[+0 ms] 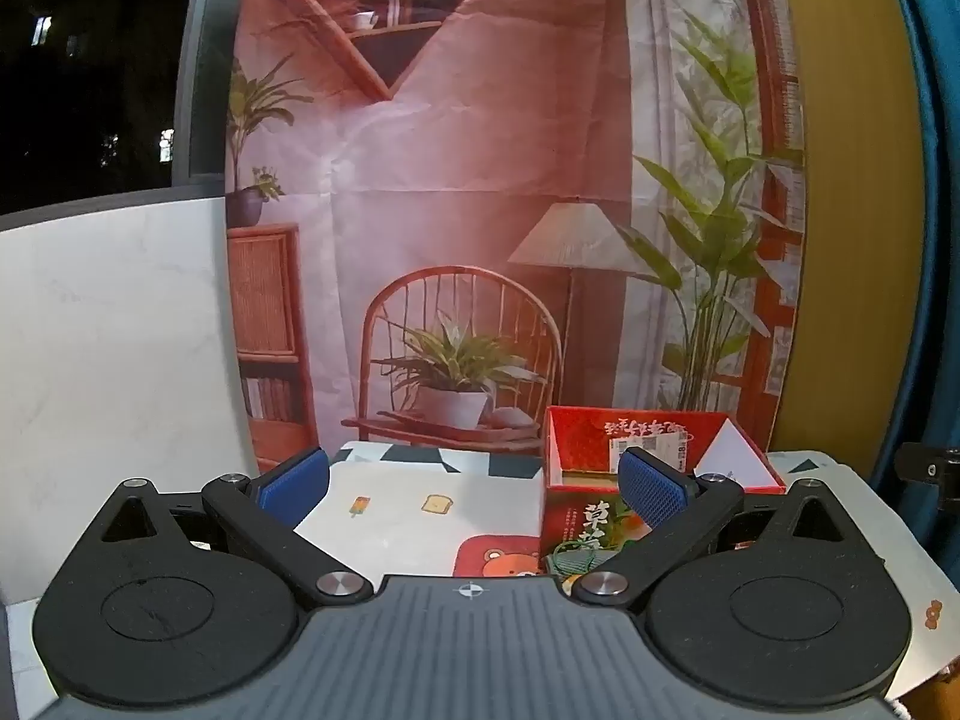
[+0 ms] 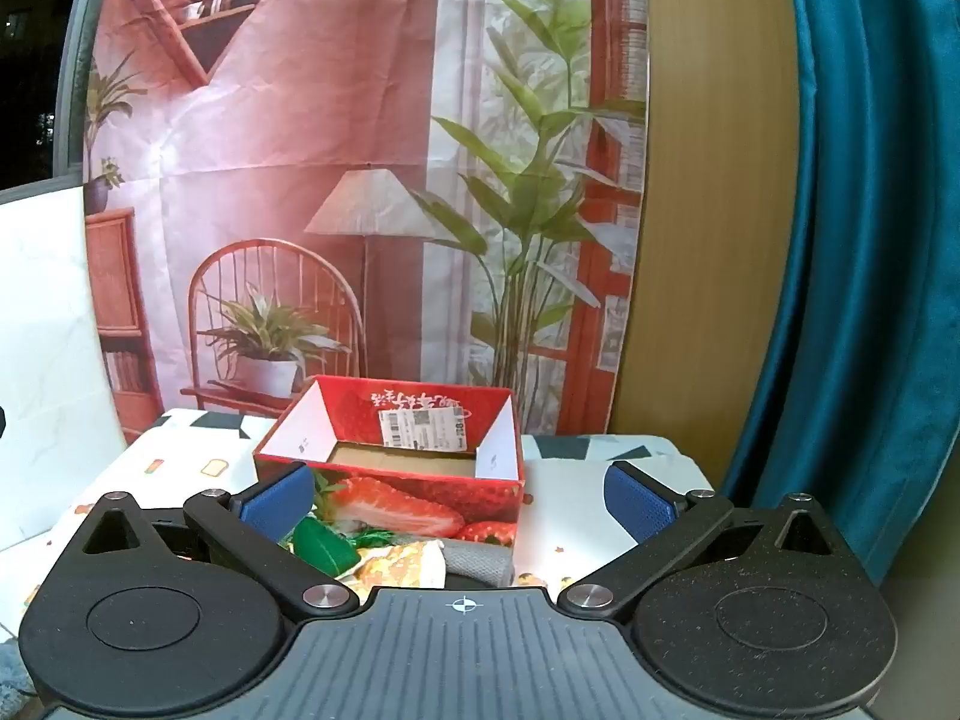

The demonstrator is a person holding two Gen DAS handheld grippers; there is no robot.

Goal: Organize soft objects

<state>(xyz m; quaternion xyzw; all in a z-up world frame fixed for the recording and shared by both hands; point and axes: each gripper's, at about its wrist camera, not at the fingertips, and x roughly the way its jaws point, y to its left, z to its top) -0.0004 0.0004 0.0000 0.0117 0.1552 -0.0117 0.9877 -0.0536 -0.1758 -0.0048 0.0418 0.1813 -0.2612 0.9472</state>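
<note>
A red strawberry-print cardboard box (image 2: pixel 396 480) stands open on the table; it also shows in the left wrist view (image 1: pixel 648 450), and its inside looks empty. In front of it lies a small pile of soft things: a green piece (image 2: pixel 321 546), a yellow patterned cloth (image 2: pixel 402 564) and a grey knitted cloth (image 2: pixel 480 561). A red bear-print cloth (image 1: pixel 498 555) lies left of the box. My right gripper (image 2: pixel 459 504) is open and empty above the pile. My left gripper (image 1: pixel 474 483) is open and empty, left of the box.
The table (image 1: pixel 420 510) has a white cloth with small food prints. A printed room backdrop (image 1: pixel 480 210) hangs behind it. A white board (image 1: pixel 108 360) stands at the left, a teal curtain (image 2: pixel 870 240) at the right.
</note>
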